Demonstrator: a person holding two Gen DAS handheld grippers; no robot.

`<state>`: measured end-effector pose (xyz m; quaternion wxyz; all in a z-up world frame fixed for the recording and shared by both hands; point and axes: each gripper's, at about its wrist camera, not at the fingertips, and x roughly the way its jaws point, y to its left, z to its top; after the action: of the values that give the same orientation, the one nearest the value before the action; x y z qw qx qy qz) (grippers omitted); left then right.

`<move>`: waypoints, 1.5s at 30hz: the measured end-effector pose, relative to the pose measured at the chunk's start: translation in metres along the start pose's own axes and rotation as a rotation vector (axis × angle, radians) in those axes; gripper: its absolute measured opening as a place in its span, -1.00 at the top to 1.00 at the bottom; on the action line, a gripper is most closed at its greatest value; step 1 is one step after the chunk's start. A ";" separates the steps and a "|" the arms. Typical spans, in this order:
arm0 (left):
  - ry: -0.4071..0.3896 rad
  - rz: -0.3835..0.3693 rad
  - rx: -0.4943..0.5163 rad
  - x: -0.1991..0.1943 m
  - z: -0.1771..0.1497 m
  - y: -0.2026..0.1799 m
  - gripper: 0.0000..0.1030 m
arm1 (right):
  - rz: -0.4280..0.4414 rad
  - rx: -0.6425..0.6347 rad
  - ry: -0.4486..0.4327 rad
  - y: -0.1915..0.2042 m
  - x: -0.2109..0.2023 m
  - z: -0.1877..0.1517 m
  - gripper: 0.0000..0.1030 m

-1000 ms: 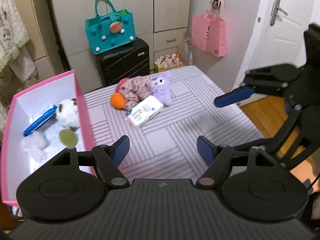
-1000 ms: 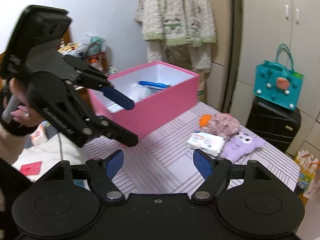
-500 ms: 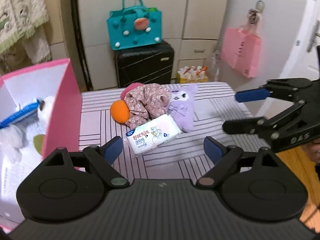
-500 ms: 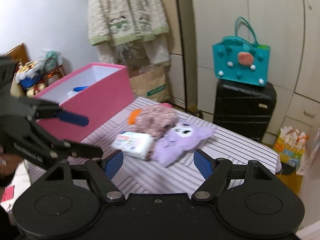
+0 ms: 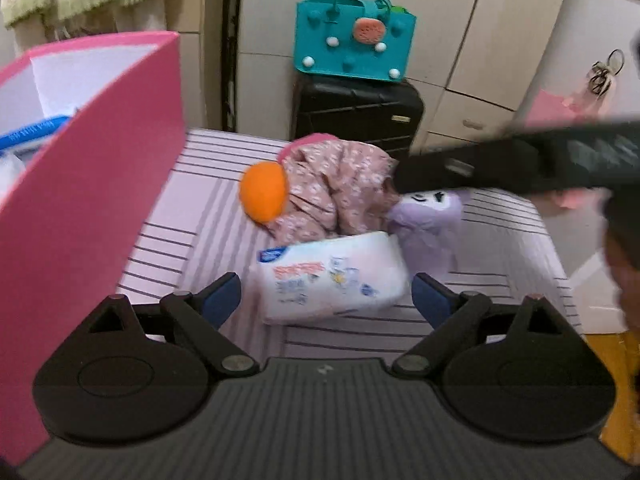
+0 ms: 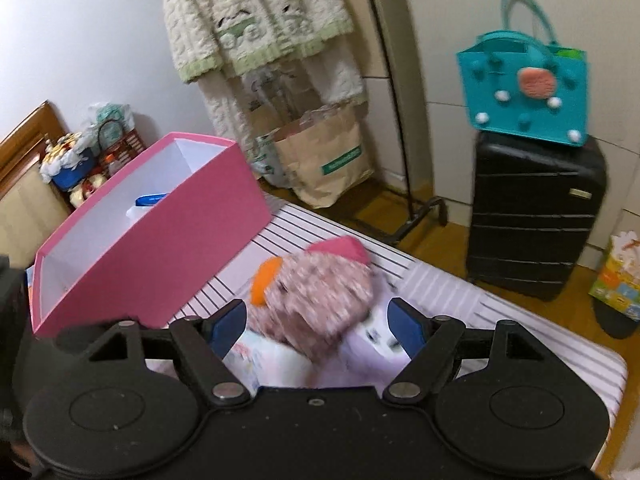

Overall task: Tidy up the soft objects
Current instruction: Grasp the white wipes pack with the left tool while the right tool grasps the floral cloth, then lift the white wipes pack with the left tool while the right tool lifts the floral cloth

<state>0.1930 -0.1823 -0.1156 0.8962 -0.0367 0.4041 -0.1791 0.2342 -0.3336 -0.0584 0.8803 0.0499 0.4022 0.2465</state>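
Observation:
On the striped table [image 5: 208, 208] lies a pile of soft things. A white tissue pack [image 5: 328, 280] is nearest, with my left gripper [image 5: 326, 300] low over it. Its jaws are opening; the pack sits between the blue pads without touching them. Behind it are a floral pink plush [image 5: 332, 188] with an orange part [image 5: 264, 196] and a purple plush [image 5: 432, 232]. My right gripper [image 6: 316, 326] is open, framing the floral plush [image 6: 320, 292]; the purple plush [image 6: 368, 340] and tissue pack [image 6: 256, 356] lie under it. The pink box [image 5: 92, 200] stands on the left.
A black suitcase [image 6: 532, 216] with a teal bag [image 6: 524, 92] on top stands beyond the table's far edge. A brown paper bag [image 6: 320, 160] and hanging clothes [image 6: 256, 20] are behind the pink box [image 6: 160, 248]. The right gripper's blurred arm [image 5: 520, 164] crosses above the purple plush.
Both grippers came down and closer to the pile. The left jaws widened and now frame the tissue pack. The right gripper swung over the floral plush.

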 end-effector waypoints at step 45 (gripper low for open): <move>-0.054 -0.007 -0.009 0.001 -0.019 0.000 -0.51 | -0.061 -0.070 0.111 0.013 0.030 -0.005 0.77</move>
<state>0.1797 -0.1808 -0.1296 0.9060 -0.0472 0.3803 -0.1796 0.2420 -0.3080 -0.0788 0.8651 -0.0071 0.4427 0.2357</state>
